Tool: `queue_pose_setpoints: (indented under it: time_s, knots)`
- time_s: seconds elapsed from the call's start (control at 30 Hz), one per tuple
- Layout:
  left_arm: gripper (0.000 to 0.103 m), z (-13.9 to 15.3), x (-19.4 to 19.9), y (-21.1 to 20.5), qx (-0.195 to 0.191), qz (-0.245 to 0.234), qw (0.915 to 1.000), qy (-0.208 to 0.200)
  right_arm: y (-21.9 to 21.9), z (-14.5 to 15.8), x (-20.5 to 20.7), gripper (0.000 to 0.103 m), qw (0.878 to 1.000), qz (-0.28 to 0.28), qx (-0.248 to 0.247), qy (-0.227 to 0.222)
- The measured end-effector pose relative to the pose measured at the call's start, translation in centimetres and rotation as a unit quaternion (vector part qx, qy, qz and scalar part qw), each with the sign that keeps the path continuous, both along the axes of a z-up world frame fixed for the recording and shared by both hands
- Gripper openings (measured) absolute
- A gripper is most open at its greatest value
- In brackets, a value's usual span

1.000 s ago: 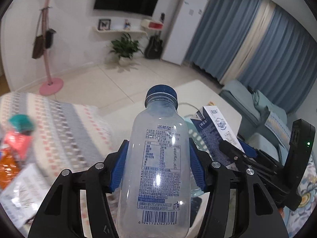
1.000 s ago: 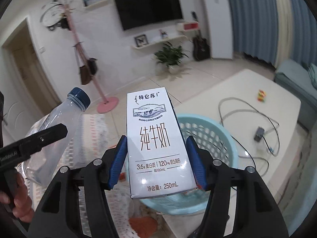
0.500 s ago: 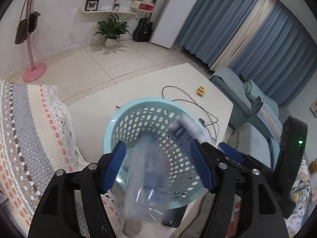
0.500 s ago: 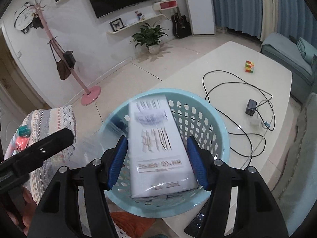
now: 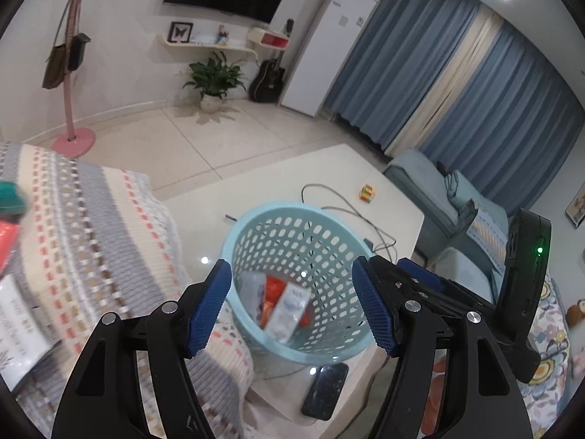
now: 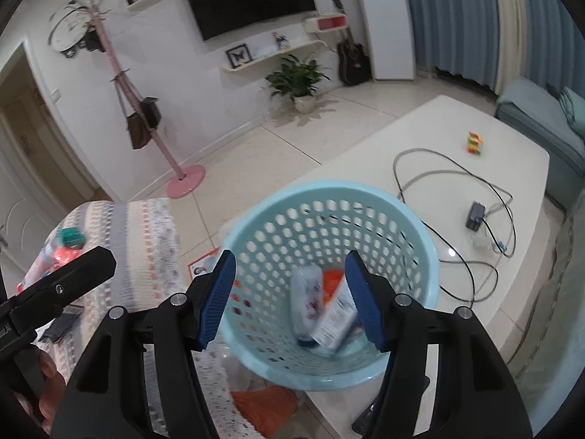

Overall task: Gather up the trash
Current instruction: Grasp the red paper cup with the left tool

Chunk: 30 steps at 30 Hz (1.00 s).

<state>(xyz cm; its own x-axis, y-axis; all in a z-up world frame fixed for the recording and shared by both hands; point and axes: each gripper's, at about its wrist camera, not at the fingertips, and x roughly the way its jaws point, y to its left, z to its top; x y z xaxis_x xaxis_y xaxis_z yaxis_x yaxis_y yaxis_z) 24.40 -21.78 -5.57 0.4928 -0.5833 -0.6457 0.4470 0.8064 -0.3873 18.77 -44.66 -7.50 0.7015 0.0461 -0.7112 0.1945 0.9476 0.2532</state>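
A light blue perforated basket (image 5: 252, 226) (image 6: 420, 237) stands on the white table's near end. Inside it lie a clear plastic bottle (image 5: 252, 285) (image 6: 307, 300), a white milk carton (image 5: 289, 311) (image 6: 338, 323) and an orange wrapper (image 5: 274, 289) (image 6: 331, 280). My left gripper (image 5: 292, 307) is open and empty, held above the basket. My right gripper (image 6: 290, 298) is open and empty too, above the basket's near side. The right gripper's body shows in the left wrist view (image 5: 526, 278); the left one shows at the left of the right wrist view (image 6: 58, 289).
A striped cloth (image 5: 91, 226) carries a bag with a teal cap (image 6: 69, 241) and a paper (image 5: 18, 322). On the table (image 6: 365, 161) lie a black cable (image 6: 457, 197), an adapter (image 6: 475, 216), a colour cube (image 6: 475, 142) and a phone (image 5: 325, 391). Orange wrapping (image 6: 263, 406) lies below the basket.
Both grippers opened over the basket. The bottle fell from the left one and the milk carton from the right one; both now lie in the basket.
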Motion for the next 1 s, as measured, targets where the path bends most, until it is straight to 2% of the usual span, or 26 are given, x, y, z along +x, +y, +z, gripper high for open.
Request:
queue_pose_setpoints:
  time_s: [0.33,0.53,0.67,0.73,0.87,1.0]
  knots:
    - [0.067,5.1,-4.1,7.5,-0.028,0.058,0.9963,-0.057,8.7,4.9,-0.5,0.059,0.993,0.099,-0.022,-0.054]
    - [0.067,7.0,-5.9,14.6,-0.024,0.130,0.9879,-0.080,15.4,6.1,0.2,0.059,0.982,0.173,-0.024,-0.069]
    - [0.067,7.6,-6.7,20.8,-0.018,0.194,0.9772,-0.084,19.6,6.4,0.9,0.059,0.974,0.213,-0.024,-0.070]
    - [0.072,7.6,-7.1,23.8,-0.015,0.225,0.9708,-0.082,21.6,6.3,1.4,0.059,0.971,0.229,-0.025,-0.066]
    - [0.074,7.2,-7.8,31.2,-0.019,0.291,0.9544,-0.064,24.8,6.0,2.1,0.059,0.964,0.259,-0.031,-0.058]
    - [0.075,6.3,-8.4,36.3,-0.006,0.347,0.9368,-0.047,28.0,5.4,3.1,0.056,0.955,0.292,-0.025,-0.040]
